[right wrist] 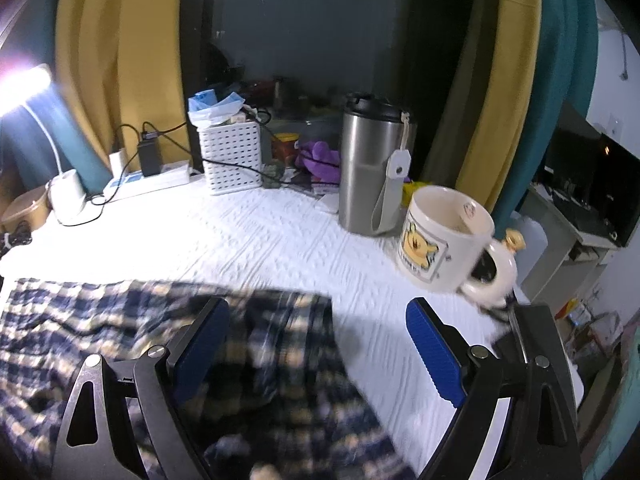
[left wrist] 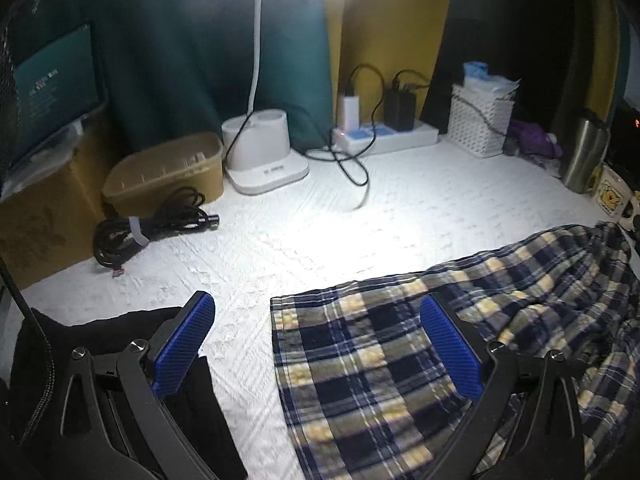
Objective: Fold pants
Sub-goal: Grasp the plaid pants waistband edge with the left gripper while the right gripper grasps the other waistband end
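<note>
Your left gripper [left wrist: 318,344] had its blue ribbed fingers [left wrist: 182,344] spread wide and held nothing; one pad hung over the hem corner of the navy, cream and white plaid flannel pants [left wrist: 360,360], the other near a black garment [left wrist: 120,360] at the bench's near edge. Your right gripper [right wrist: 318,352] was equally wide and empty, its left pad above the other end of the plaid pants [right wrist: 120,332], its right pad over bare white quilted bench cover [right wrist: 280,240].

The pants lay spread across the near side of the bench, wrinkled in the middle. To grip well, I would have brought each pair of fingers down to straddle an outer edge, pinched both fabric layers, and pulled taut before folding. The white cartoon mug [right wrist: 444,240] and steel tumbler [right wrist: 370,172] stood close on the right, so a low sweep seemed safer.
</note>
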Action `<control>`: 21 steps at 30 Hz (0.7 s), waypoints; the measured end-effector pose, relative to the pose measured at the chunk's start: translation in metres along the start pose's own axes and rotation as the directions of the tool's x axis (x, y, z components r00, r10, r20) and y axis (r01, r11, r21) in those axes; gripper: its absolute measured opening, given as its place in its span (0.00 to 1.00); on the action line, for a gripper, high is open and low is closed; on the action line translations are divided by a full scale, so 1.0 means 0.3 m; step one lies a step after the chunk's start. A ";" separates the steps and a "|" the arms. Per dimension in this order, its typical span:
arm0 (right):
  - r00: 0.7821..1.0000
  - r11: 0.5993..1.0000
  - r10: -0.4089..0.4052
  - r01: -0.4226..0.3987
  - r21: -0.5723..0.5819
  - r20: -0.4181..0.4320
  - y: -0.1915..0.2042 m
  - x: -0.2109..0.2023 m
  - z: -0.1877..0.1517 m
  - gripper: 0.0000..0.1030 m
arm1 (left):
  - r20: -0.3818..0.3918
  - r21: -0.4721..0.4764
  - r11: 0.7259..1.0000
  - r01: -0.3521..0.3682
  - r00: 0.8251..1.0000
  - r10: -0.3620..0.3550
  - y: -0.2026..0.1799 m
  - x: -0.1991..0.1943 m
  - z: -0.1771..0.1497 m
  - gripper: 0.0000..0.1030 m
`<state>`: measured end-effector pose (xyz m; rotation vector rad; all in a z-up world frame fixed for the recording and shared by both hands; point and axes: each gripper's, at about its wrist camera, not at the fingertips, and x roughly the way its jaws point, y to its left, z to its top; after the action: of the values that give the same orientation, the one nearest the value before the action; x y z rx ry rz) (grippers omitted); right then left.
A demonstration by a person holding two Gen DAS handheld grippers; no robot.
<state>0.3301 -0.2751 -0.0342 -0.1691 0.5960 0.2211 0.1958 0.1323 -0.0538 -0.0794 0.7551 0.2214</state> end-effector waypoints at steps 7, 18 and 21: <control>0.996 0.997 0.079 -0.079 0.007 -0.048 -0.020 0.161 0.089 0.88 | -0.066 -0.004 1.000 0.014 0.998 -0.014 0.025 0.080 -0.004 0.96; 0.964 0.990 0.139 -0.134 0.036 -0.225 -0.037 0.354 -0.002 0.88 | -0.191 0.009 0.998 0.065 0.980 -0.062 0.009 0.192 -0.053 0.89; 0.961 0.985 0.172 -0.167 0.041 -0.218 -0.040 0.353 -0.002 0.88 | -0.189 0.030 0.997 0.069 0.980 -0.062 -0.001 0.192 -0.056 0.88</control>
<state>0.4180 -0.2702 -0.0943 -0.1217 0.8357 0.3653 0.2253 0.1392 -0.1054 -0.0911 0.9434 0.1382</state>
